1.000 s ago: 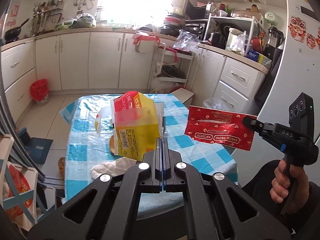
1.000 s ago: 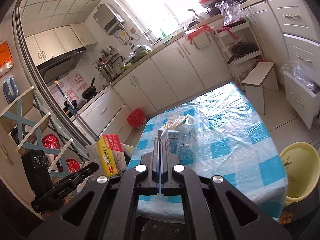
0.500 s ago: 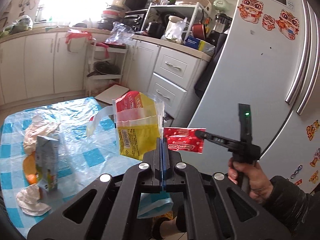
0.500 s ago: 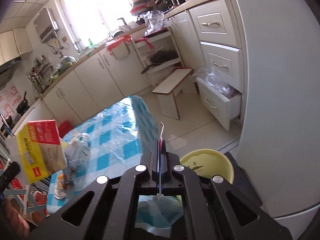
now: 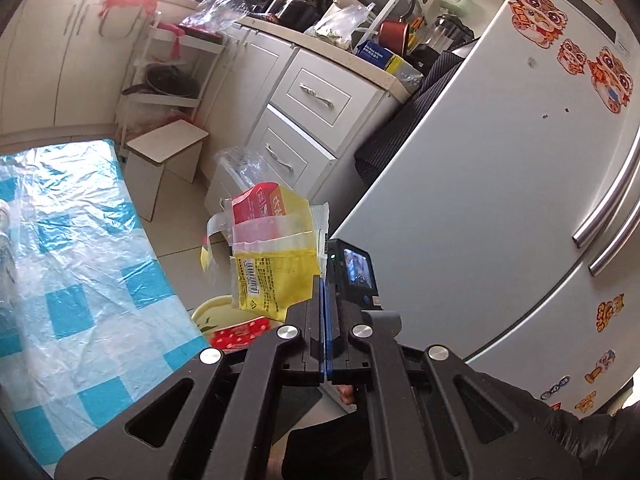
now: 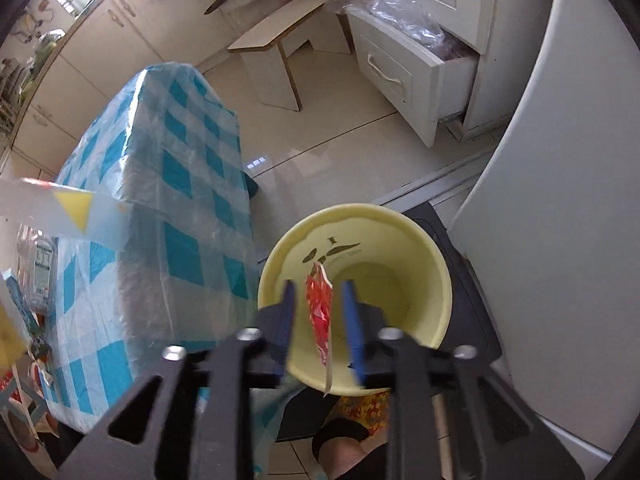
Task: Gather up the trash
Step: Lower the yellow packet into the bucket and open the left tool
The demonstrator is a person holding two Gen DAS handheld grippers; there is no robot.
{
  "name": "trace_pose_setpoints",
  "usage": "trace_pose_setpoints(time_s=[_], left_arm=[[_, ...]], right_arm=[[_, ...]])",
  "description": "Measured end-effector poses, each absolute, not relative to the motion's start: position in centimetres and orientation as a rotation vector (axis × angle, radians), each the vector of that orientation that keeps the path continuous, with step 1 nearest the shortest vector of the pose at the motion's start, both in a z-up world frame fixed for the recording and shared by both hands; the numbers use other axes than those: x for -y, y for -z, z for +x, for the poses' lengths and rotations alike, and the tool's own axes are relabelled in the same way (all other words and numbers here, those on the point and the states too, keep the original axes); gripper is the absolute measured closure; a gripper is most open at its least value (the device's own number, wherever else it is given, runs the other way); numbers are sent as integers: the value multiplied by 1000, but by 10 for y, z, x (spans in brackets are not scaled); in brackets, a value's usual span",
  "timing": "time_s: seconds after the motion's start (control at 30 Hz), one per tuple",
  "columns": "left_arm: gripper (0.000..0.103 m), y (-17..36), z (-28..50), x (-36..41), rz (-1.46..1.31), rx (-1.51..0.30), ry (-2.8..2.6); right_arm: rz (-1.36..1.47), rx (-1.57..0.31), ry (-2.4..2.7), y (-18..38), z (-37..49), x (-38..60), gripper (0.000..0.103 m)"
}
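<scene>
My left gripper [image 5: 323, 282] is shut on a yellow and red plastic package [image 5: 272, 256], held in the air past the table's corner. Below it, the yellow bin [image 5: 208, 312] shows with the red wrapper [image 5: 240, 332] at its mouth. In the right wrist view, my right gripper [image 6: 318, 286] points down over the yellow bin [image 6: 400, 272]. Its jaws are opening, and the red wrapper [image 6: 320, 308] hangs loose between the blue pads [image 6: 286, 312], touching neither. The back of the right gripper [image 5: 352, 268] sits just right of the package.
The table with a blue-checked cloth [image 6: 172, 184] stands left of the bin, with a bottle [image 6: 40, 264] on it. The white fridge [image 6: 560, 200] is close on the right. Beyond are a stool [image 6: 276, 40] and an open drawer [image 6: 420, 60]. A dark mat [image 6: 472, 308] lies under the bin.
Both grippers swung right, away from the table toward the bin by the fridge. The right one tipped downward and its jaws parted, freeing the red wrapper. The left still holds the package.
</scene>
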State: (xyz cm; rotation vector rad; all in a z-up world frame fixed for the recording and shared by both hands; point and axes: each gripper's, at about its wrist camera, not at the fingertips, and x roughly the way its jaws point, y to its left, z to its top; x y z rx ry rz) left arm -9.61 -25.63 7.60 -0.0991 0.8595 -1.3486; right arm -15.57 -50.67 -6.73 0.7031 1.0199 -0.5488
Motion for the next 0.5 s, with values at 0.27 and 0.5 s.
trace_pose_setpoints(time_s=[0.27,0.5], left_arm=[[102,-22,-99,299,-83,-991,1343],[102,26,-111,344,5,-1069,1322]], right_arm=[[678,-613,617,-4,-195,514,37],[599,-400,652,-42,-211,512,28]])
